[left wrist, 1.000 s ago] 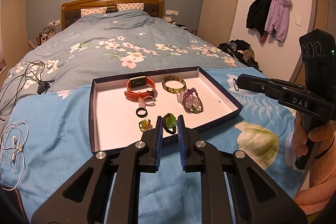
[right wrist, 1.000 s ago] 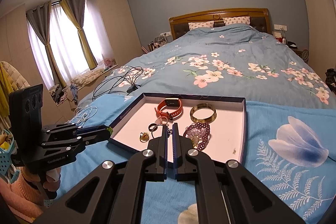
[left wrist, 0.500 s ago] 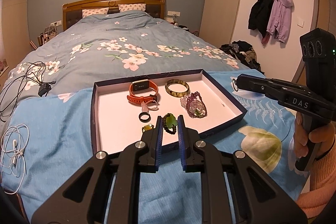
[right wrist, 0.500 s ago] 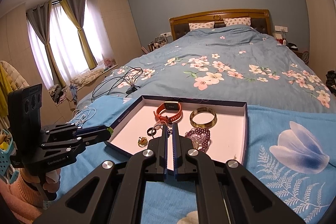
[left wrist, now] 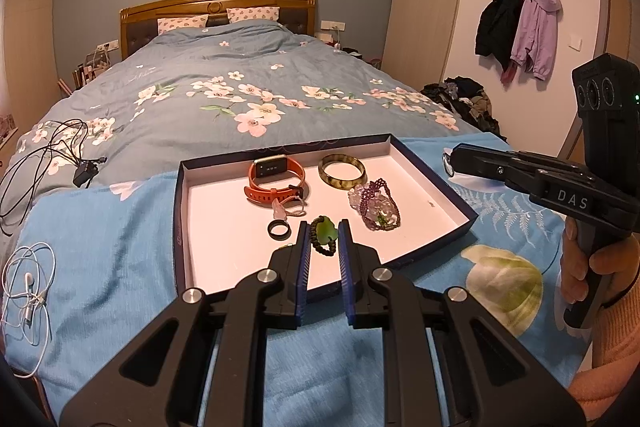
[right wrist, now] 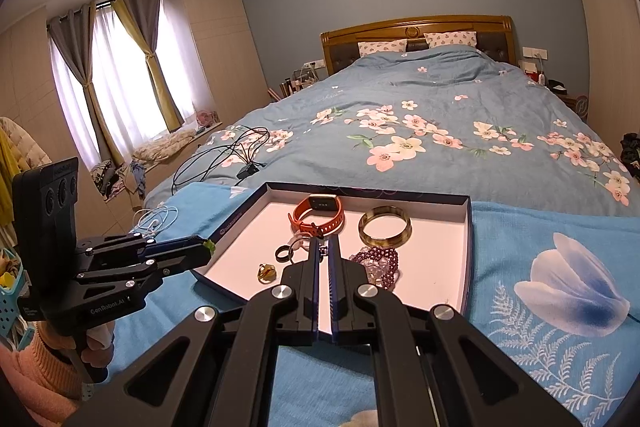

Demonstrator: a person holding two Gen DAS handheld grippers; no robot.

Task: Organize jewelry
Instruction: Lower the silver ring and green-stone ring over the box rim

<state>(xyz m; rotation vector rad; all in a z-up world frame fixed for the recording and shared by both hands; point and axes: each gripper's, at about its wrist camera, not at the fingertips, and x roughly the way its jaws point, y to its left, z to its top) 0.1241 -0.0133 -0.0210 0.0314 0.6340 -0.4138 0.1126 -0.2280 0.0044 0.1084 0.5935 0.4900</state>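
On the floral bed a shallow tray (left wrist: 178,227) is lying, and the green bead bracelet (left wrist: 324,235) is hanging clamped in the left claw (right wrist: 206,247) just off the tray's near left corner. The right claw (left wrist: 454,157) is pinching together on what looks like a thin silver loop (left wrist: 447,163) beside the tray's far right corner. Inside the tray an orange watch (left wrist: 276,179), a bangle (left wrist: 342,171), purple beads (left wrist: 376,205) and a black ring (left wrist: 279,229) are lying loose, so the sorting is seemingly only beginning.

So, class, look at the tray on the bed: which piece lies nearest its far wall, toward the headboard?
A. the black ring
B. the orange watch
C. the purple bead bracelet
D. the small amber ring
B: the orange watch lies closest to the far wall of the tray, with the other three options nearer the camera.
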